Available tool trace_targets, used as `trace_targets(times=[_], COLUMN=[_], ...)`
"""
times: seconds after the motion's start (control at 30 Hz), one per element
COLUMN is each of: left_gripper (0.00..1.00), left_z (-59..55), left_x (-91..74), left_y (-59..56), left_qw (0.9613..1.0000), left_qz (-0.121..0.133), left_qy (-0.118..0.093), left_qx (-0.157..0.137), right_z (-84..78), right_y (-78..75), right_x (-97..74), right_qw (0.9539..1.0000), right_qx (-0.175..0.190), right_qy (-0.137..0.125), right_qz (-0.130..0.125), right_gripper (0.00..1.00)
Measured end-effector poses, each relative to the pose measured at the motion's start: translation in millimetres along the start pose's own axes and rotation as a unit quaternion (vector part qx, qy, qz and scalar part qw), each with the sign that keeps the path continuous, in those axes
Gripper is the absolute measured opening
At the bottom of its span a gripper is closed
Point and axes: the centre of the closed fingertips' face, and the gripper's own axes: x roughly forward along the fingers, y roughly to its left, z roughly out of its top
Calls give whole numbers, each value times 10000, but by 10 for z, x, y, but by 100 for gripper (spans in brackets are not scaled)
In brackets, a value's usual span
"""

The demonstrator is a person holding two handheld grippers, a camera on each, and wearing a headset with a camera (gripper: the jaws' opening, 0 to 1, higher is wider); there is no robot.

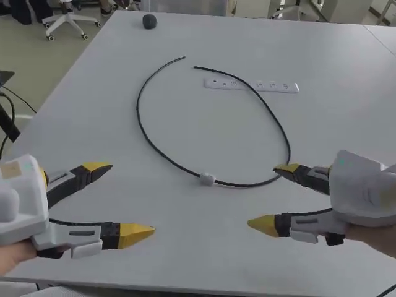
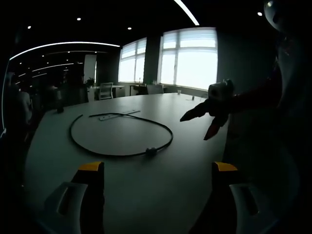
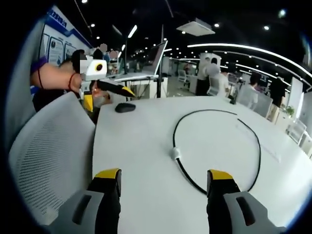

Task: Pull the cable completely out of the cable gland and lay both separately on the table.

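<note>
A long black cable lies in a wide loop on the white table. A small white cable gland sits threaded on it at the loop's near side. The gland shows ahead of the left jaws, and the gland lies ahead of the right jaws. My left gripper hovers open at the near left, apart from the cable. At the near right my right gripper is open too, its upper tip close to the cable's near right bend.
A white power strip lies under the loop's far side. A dark mouse rests at the table's far end. Office chairs stand beyond the table. A mesh chair is at the left of the right gripper view.
</note>
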Motion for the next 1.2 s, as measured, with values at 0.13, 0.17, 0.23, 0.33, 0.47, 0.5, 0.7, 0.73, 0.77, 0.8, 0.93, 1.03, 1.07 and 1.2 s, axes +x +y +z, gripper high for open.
trace_targets(times=[0.13, 0.17, 0.23, 0.33, 0.47, 0.5, 0.7, 0.73, 0.77, 0.8, 0.93, 1.03, 1.07, 1.2], left_gripper=[91, 91, 91, 91, 91, 91, 91, 91, 91, 91, 91, 90, 90, 91], left_z=[36, 43, 69, 98, 123, 127, 98, 91, 93, 92, 108, 114, 116, 141], left_x=[-4, -3, 1, 13, 32, 36, 88, 97, 103, 112, 132, 145, 147, 152], left_y=[17, 22, 23, 15, 11, 11, -2, -4, -8, -7, 0, 2, 1, 0], left_qw=[10000, 10000, 9999, 9999, 9998, 9998, 9997, 9997, 9997, 9996, 9996, 9995, 9995, 9994], left_qz=[2, -2, -13, -48, -85, -91, -170, -184, -201, -215, -241, -256, -260, -277], left_qy=[-52, -51, -95, -113, -136, -147, -116, -102, -104, -94, -110, -103, -107, -131], left_qx=[10, 4, 33, 66, 103, 107, 109, 114, 125, 125, 120, 152, 152, 182], right_z=[35, 33, 29, -13, -46, -47, -71, -70, -63, -59, -65, -87, -93, -106], right_y=[-44, -50, -40, -35, -76, -83, -137, -145, -147, -154, -190, -216, -223, -236], right_x=[199, 245, 297, 359, 416, 427, 538, 565, 586, 609, 713, 772, 788, 880], right_qw=[9998, 9997, 9995, 9990, 9985, 9984, 9969, 9967, 9967, 9965, 9957, 9949, 9947, 9940], right_qx=[18, 29, 27, 9, 20, 43, 126, 109, 99, 104, 130, 105, 129, 157], right_qy=[140, 175, 215, 356, 495, 504, 745, 781, 781, 798, 894, 984, 1004, 1053], right_qz=[130, 158, 240, 276, 234, 238, 208, 200, 209, 213, 223, 201, 206, 239], right_gripper=[64, 62, 60, 58, 55, 53, 46, 45, 45, 44, 41, 34, 32, 31])
